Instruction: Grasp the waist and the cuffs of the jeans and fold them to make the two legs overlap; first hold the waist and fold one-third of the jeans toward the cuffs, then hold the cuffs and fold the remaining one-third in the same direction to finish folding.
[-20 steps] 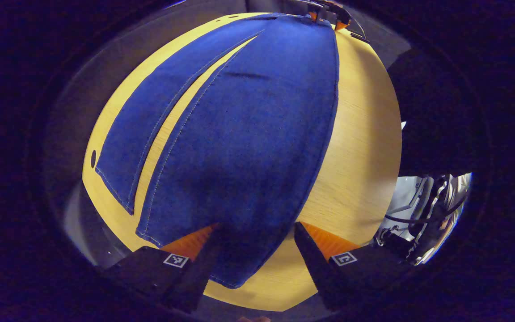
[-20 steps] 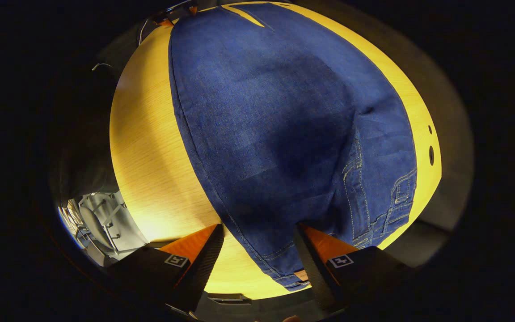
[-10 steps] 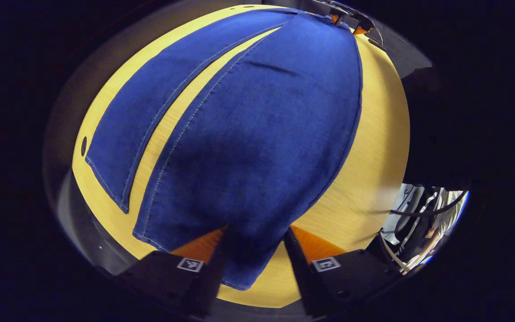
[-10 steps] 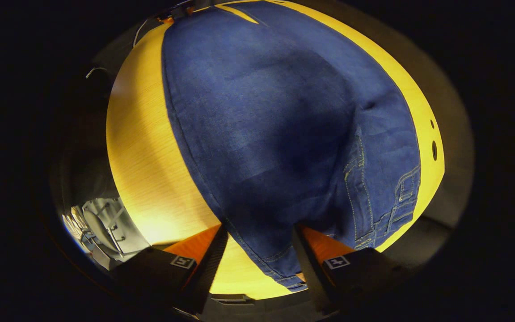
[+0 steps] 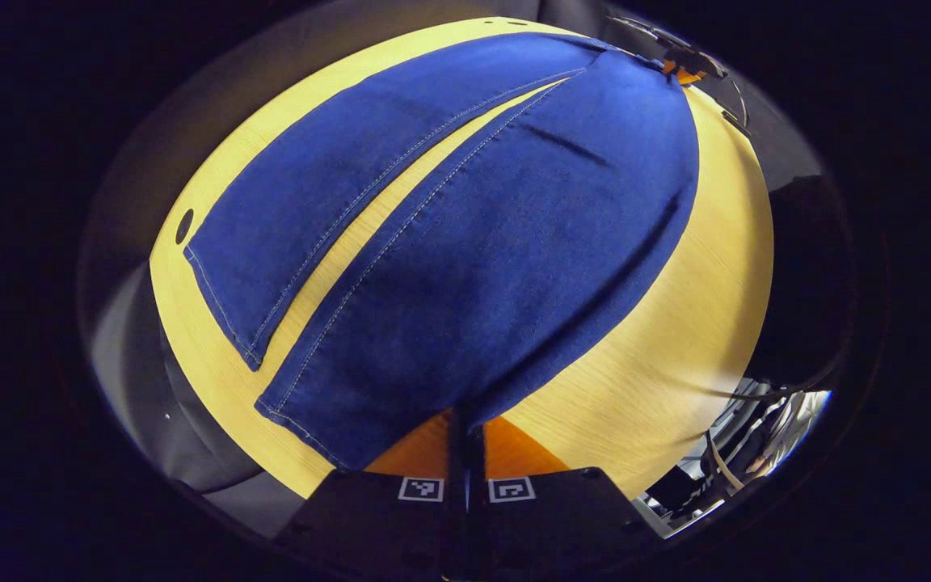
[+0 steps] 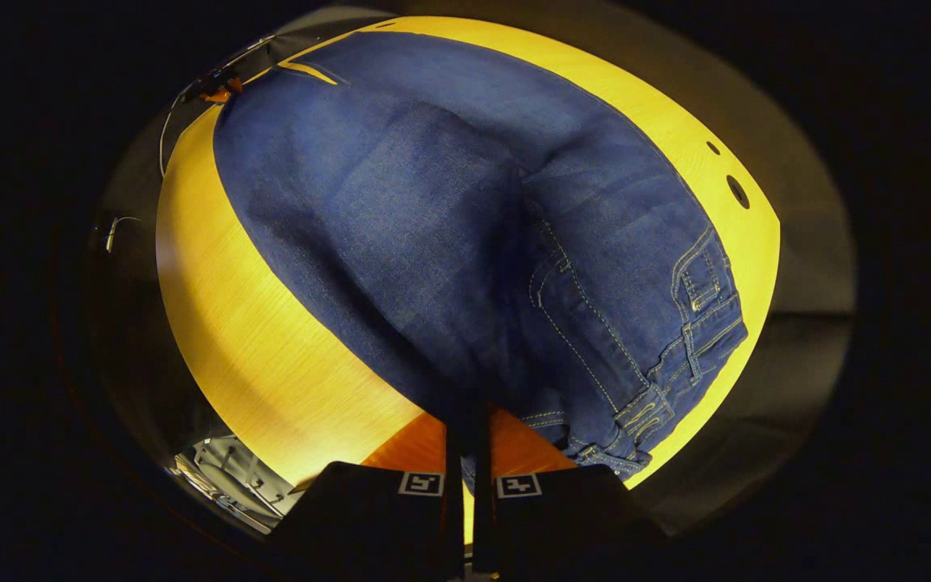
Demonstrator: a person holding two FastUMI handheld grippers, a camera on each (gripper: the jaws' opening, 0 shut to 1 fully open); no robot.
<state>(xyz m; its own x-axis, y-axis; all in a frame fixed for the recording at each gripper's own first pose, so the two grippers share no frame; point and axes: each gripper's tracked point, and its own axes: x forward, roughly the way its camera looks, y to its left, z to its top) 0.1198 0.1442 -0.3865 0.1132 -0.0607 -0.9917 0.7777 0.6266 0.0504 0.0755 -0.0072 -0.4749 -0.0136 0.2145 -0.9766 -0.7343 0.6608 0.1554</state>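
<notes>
Jeans (image 5: 465,242) are now pinched by both your tools, which were apart a second ago: left tool (image 5: 465,424) clamped on the near cuff, right tool (image 6: 467,420) on the waist (image 6: 676,339). You can lift that leg over the other.

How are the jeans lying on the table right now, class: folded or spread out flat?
Spread out, not folded. In the left gripper view the jeans show two legs side by side, table visible between them.
</notes>
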